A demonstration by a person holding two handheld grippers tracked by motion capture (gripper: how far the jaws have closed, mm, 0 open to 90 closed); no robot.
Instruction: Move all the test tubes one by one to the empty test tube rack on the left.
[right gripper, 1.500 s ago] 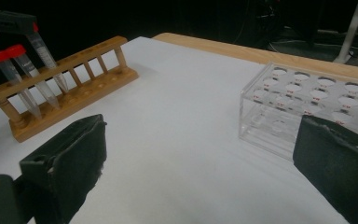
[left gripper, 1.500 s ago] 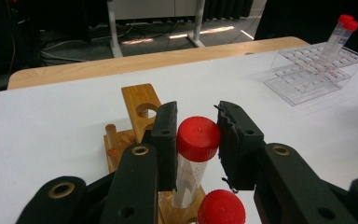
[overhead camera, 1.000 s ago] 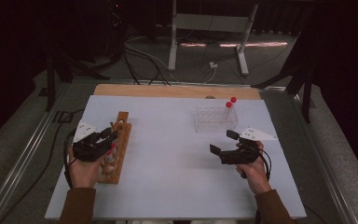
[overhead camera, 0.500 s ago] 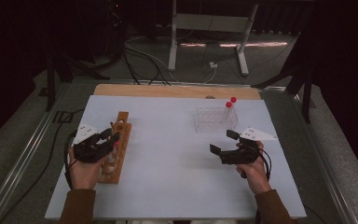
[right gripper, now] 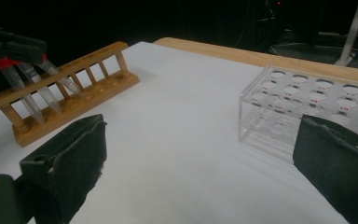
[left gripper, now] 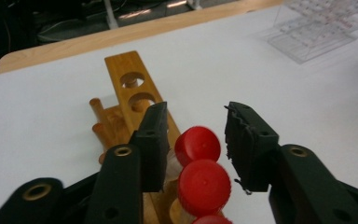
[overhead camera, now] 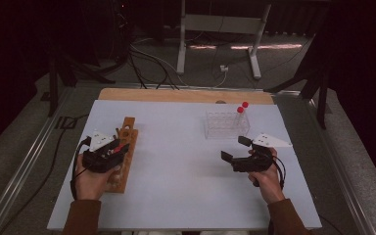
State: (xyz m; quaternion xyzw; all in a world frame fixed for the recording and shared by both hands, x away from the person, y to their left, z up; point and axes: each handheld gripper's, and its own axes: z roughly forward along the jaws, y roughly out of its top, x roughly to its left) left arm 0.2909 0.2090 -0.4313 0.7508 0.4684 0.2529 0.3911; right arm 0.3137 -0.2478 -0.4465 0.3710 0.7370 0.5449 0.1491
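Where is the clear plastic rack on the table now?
In the high view, the clear plastic rack stands on the far right part of the table, beyond the right gripper, with two red-capped tubes in it.

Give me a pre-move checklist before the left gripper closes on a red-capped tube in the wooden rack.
1. Left gripper jaws open: ok.
2. Farthest red cap sits between the jaws: ok, though nearer the left jaw.
3. Neighbouring red cap free of the jaws: cannot tell, it sits very close.
4. Wooden rack flat on the table: ok.
5. Right gripper open and away from the rack: ok.
6. Clear rack has free holes to receive a tube: ok.
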